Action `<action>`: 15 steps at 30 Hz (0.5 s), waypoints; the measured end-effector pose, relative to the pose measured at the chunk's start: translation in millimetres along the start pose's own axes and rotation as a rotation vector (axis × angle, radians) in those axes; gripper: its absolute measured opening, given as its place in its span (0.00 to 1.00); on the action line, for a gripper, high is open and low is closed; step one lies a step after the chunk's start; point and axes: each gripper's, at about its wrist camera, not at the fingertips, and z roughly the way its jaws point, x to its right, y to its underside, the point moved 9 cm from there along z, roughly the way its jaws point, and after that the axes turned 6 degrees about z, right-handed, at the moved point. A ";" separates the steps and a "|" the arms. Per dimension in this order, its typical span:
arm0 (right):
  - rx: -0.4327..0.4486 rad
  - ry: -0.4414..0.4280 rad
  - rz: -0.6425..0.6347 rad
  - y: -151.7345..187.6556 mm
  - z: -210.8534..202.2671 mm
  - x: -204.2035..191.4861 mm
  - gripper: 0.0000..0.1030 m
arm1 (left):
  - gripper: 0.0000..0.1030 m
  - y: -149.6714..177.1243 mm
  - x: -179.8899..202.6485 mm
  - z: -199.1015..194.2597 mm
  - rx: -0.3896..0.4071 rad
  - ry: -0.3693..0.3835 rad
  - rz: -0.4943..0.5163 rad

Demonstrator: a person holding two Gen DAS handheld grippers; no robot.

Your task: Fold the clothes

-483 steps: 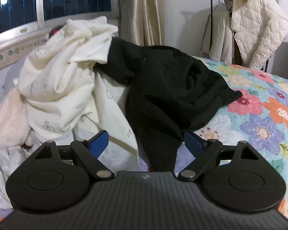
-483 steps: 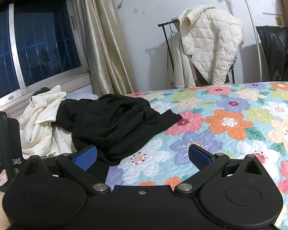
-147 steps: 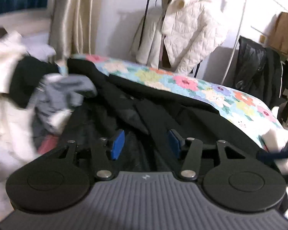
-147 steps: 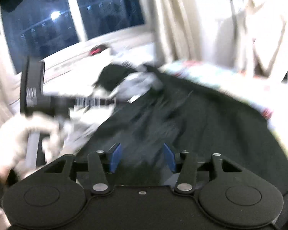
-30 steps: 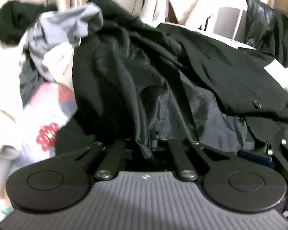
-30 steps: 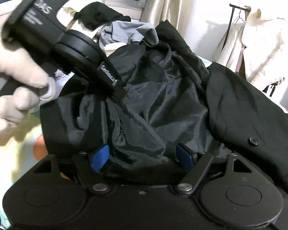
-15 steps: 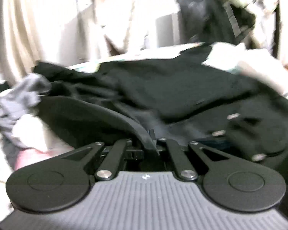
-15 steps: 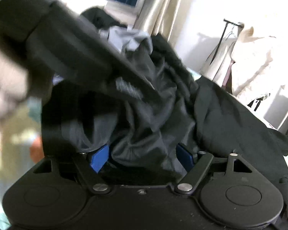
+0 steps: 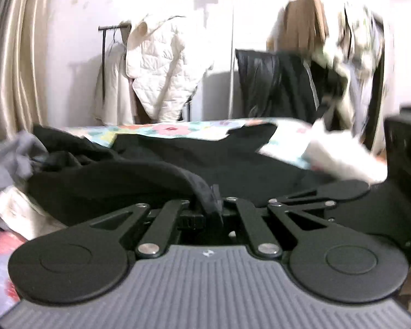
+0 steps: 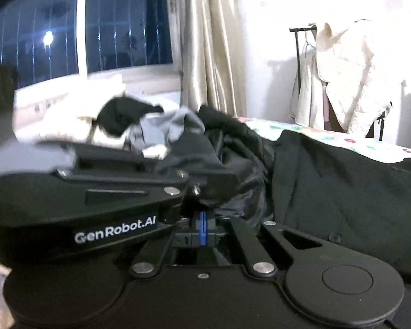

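A black coat [image 9: 233, 161] lies spread over the flowered quilt [image 9: 172, 130]. My left gripper [image 9: 209, 205] is shut on a rolled edge of that coat, which bulges up between the fingers. In the right wrist view the coat [image 10: 328, 186] fills the right half, its shiny lining bunched at the middle. My right gripper [image 10: 202, 219] is shut, blue pads pressed together, and the lining bunches over its tips. The left gripper's body [image 10: 96, 200] crosses just above and to the left of it. The right gripper [image 9: 328, 194] shows close beside the left one.
A pile of grey [image 10: 175, 126], black and cream clothes [image 10: 68, 120] sits at the bed's window end. A rack with a cream quilted jacket [image 9: 164, 82] stands behind the bed. Dark garments [image 9: 274, 82] hang further right. A curtain [image 10: 213, 41] hangs by the window.
My right gripper went from open around the coat's lining to shut. The left gripper stayed shut on the coat's edge and swung down close beside the right one.
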 end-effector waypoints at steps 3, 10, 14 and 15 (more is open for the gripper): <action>-0.029 0.025 0.016 11.7 3.5 15.2 0.00 | 0.01 3.3 7.7 5.0 -0.012 0.016 -0.007; -0.070 0.093 0.027 23.7 -28.1 45.5 0.00 | 0.01 -6.2 47.9 4.3 -0.005 0.076 0.046; -0.156 0.180 0.141 41.2 -26.3 79.1 0.00 | 0.04 12.3 55.3 32.4 -0.151 0.078 0.046; -0.181 0.210 0.151 47.3 -22.6 85.4 0.00 | 0.08 25.8 54.2 43.8 -0.235 0.043 0.061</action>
